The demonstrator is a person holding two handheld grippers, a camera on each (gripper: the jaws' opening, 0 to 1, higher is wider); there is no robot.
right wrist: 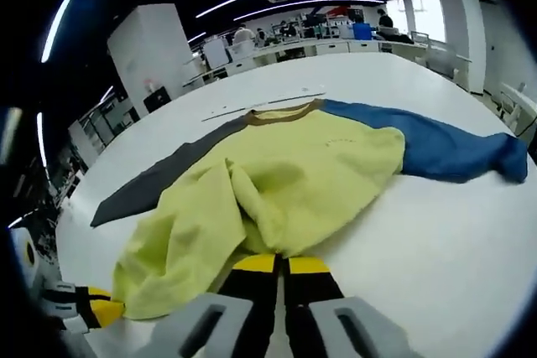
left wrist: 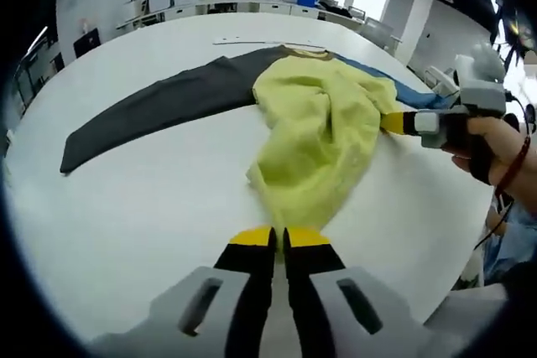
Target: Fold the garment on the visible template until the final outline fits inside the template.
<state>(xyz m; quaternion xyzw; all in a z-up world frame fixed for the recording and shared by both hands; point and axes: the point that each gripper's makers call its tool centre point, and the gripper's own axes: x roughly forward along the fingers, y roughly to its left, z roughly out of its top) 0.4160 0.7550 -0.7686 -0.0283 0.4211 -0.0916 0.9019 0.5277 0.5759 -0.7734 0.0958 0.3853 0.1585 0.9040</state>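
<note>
A sweatshirt with a yellow body (left wrist: 323, 127), a dark grey sleeve (left wrist: 159, 106) and a blue sleeve (left wrist: 407, 90) lies on the white table, its body bunched up in folds. My left gripper (left wrist: 281, 236) is shut on the yellow hem nearest me. Coming in from the right, my right gripper (left wrist: 401, 121) pinches the yellow side edge. In the right gripper view the yellow body (right wrist: 310, 165) spreads ahead, brown collar (right wrist: 281, 113) far, blue sleeve (right wrist: 445, 148) right, grey sleeve (right wrist: 155, 180) left. There my right gripper (right wrist: 281, 264) is shut on yellow fabric, and my left gripper (right wrist: 96, 308) shows at lower left.
The white table (left wrist: 117, 224) has bare surface to the left and front of the garment. A thin pale line (right wrist: 264, 103) lies on the table beyond the collar. A person's hand (left wrist: 495, 144) holds the right gripper. Office desks (left wrist: 243, 2) stand far behind.
</note>
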